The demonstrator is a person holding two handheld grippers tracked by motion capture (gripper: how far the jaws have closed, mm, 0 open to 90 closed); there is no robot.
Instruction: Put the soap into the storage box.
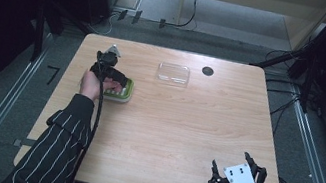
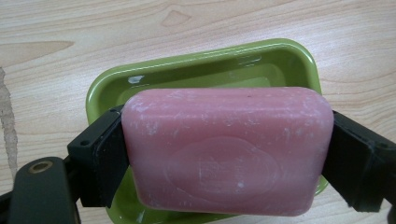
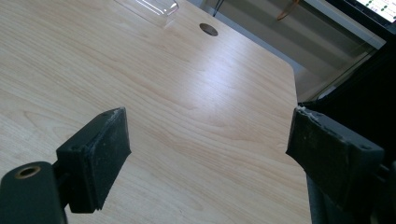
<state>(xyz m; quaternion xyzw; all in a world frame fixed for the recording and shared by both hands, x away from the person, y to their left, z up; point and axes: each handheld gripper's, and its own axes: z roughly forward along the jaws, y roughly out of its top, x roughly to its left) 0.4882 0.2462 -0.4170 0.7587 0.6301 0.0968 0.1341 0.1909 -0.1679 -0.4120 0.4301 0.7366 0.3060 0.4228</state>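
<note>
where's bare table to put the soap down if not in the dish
Widest bare patch: mid-table, between the green dish, clear lid and right hand-held gripper. Crowded at the dish, where the left hand-held gripper grips the pink soap.

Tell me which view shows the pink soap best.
The left gripper view: the pink soap sits close up, clamped between the left tongs above the green dish. In the high view the hand and tongs cover the soap; the dish peeks out. The right gripper view looks across bare table.
</note>
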